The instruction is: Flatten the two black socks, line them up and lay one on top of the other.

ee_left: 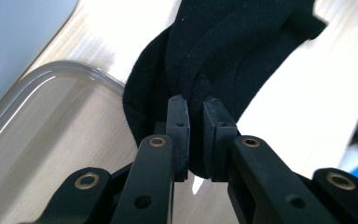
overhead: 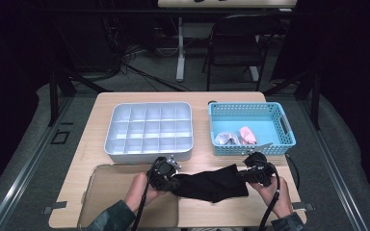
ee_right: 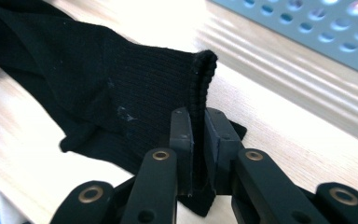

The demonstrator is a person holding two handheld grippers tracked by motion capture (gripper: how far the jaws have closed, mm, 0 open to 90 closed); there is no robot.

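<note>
1. High view: a black sock [overhead: 212,183] lies stretched across the near part of the wooden table [overhead: 91,139], spanning the space between the two grippers, in front of the grey tray and the blue basket.
2. At its left end the left gripper [overhead: 173,182] grips the fabric. In the left gripper view the two black jaws stand almost together, clamped on a bunched fold of the sock [ee_left: 223,51], the cloth squeezed in the narrow gap between the pads.
3. At its right end the right gripper [overhead: 246,173] holds the ribbed cuff. In the right gripper view the jaws are pressed onto the cuff's edge, which stands upright between the pads, while the rest of the sock [ee_right: 88,88] trails away to the left over the table.
4. A hand [overhead: 142,190] comes in from the bottom behind the left gripper, and another hand [overhead: 275,195] behind the right gripper, each with a dark cable trailing down.
5. A clear tray [overhead: 96,168] sits at the table's near left corner; the sock's left end lies just beside its rim, as the left gripper view also shows [ee_left: 65,70].
6. Farther back, a grey compartment tray [overhead: 149,131] sits left of centre.
7. A blue basket [overhead: 284,126] stands to its right, with a pink bundle [overhead: 247,134] and a pale grey bundle [overhead: 226,138] lying in it side by side.
</note>
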